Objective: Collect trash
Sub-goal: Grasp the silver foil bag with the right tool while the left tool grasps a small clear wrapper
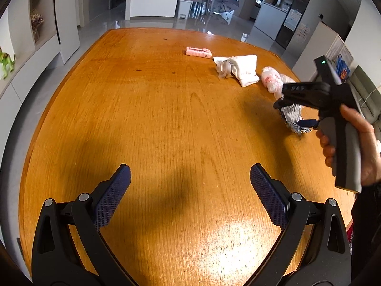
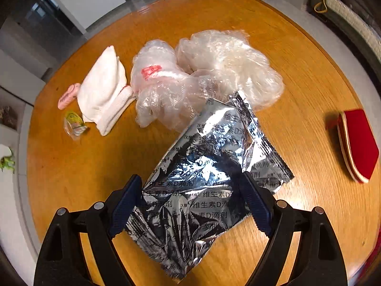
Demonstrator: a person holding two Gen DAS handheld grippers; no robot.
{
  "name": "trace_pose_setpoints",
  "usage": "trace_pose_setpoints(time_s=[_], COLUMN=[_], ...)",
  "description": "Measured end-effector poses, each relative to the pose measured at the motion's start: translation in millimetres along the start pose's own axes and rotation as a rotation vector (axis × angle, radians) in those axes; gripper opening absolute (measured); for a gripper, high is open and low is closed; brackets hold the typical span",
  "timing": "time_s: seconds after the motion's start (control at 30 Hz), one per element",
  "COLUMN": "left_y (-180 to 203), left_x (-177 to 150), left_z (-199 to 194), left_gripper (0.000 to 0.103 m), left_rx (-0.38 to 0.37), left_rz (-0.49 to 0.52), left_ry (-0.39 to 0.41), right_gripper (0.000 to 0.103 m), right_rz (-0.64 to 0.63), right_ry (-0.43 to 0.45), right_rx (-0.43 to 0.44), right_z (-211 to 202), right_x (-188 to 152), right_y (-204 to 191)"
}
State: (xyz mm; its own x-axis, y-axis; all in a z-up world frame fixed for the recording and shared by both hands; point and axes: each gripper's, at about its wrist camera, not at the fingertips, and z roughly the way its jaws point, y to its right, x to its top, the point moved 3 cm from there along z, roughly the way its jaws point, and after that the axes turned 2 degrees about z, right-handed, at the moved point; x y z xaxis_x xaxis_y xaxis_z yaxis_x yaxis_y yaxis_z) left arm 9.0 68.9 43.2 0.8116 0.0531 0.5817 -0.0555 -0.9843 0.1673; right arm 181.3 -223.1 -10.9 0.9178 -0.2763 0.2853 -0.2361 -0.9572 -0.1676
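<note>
A crumpled silver foil pouch with printed characters lies on the wooden table. My right gripper hangs over it, open, one finger on each side of the pouch and neither pad pressing on it. In the left wrist view the same gripper, held by a hand, points down at the foil pouch. My left gripper is open over bare wood with nothing between its fingers. Behind the pouch lie clear plastic bags, a white cloth, a pink packet and a small yellow-green wrapper.
A red flat object lies near the table's right edge. In the left wrist view the pink packet, white cloth and plastic bags sit toward the far right. Beyond the table are white cabinets and a shelf with a green toy dinosaur.
</note>
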Motion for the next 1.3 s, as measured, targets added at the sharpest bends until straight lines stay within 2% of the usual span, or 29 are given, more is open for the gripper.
trace_pose_setpoints(time_s=[0.07, 0.13, 0.27, 0.3, 0.33, 0.43, 0.47, 0.53, 0.57, 0.6, 0.67, 0.73, 0.83, 0.9, 0.93, 1.0, 1.03, 1.1, 1.3], left_y=[1.8, 3.6, 9.8, 13.9, 17.1, 27.9, 31.4, 36.6, 38.2, 39.9, 40.4, 41.9, 48.6, 53.6, 55.5, 55.3, 53.5, 51.5, 42.3], left_x=[6.9, 14.7, 35.5, 43.9, 51.8, 79.8, 91.3, 110.8, 120.9, 131.7, 148.9, 159.4, 169.2, 171.0, 171.2, 169.6, 168.5, 168.2, 152.7], left_z=[2.9, 8.7, 25.2, 31.4, 37.9, 58.5, 64.7, 78.9, 90.0, 104.5, 127.2, 139.8, 159.0, 170.9, 177.3, 187.4, 191.4, 190.6, 155.3], left_gripper=[0.097, 0.097, 0.097, 0.097, 0.097, 0.097, 0.094, 0.08, 0.073, 0.07, 0.07, 0.07, 0.07, 0.07, 0.067, 0.036, 0.031, 0.015, 0.014], left_rx=[-0.005, -0.016, -0.014, -0.006, 0.007, 0.055, 0.061, 0.051, 0.038, 0.013, -0.026, -0.05, -0.035, 0.002, 0.025, 0.034, 0.032, 0.042, -0.007], left_rz=[0.001, 0.0, 0.0, 0.015, 0.026, 0.067, 0.074, 0.071, 0.06, 0.032, -0.044, -0.094, -0.106, -0.085, -0.073, -0.075, -0.088, -0.083, -0.064], left_ry=[0.002, 0.001, 0.003, 0.009, 0.013, 0.024, 0.042, 0.05, 0.024, -0.013, -0.052, -0.057, -0.078, -0.1, -0.111, -0.14, -0.153, -0.14, -0.11], right_gripper=[0.073, 0.051, 0.038, 0.026, 0.022, 0.015, 0.014, 0.014, 0.014, 0.014, 0.013, 0.013, 0.013, 0.012, 0.012, 0.01, 0.009, 0.008, 0.007], right_rz=[-0.054, -0.119, -0.185, -0.193, -0.194, -0.208, -0.208, -0.209, -0.212, -0.218, -0.227, -0.228, -0.23, -0.229, -0.23, -0.237, -0.239, -0.243, -0.265], right_ry=[0.013, 0.009, -0.02, -0.031, -0.045, -0.055, -0.058, -0.054, -0.051, -0.045, -0.039, -0.034, -0.028, -0.023, -0.02, -0.012, -0.012, -0.011, -0.001], right_rx=[0.019, 0.064, 0.138, 0.17, 0.197, 0.27, 0.295, 0.333, 0.338, 0.348, 0.366, 0.373, 0.381, 0.386, 0.388, 0.392, 0.396, 0.409, 0.432], right_z=[-3.2, -11.1, -16.1, -17.4, -18.9, -25.6, -27.1, -34.8, -35.3, -39.5, -42.1, -41.6, -44.4, -46.5, -48.1, -50.7, -52.2, -55.8, -74.7], right_x=[-4.9, -16.7, -32.1, -36.1, -39.3, -50.8, -52.7, -61.0, -56.9, -58.7, -58.6, -54.9, -54.0, -54.6, -55.9, -57.8, -59.1, -63.8, -83.3], right_y=[-2.6, -3.3, 5.4, 9.6, 13.9, 27.6, 33.1, 40.6, 42.3, 49.5, 53.3, 53.2, 61.8, 60.0, 60.7, 57.6, 58.2, 58.3, 50.7])
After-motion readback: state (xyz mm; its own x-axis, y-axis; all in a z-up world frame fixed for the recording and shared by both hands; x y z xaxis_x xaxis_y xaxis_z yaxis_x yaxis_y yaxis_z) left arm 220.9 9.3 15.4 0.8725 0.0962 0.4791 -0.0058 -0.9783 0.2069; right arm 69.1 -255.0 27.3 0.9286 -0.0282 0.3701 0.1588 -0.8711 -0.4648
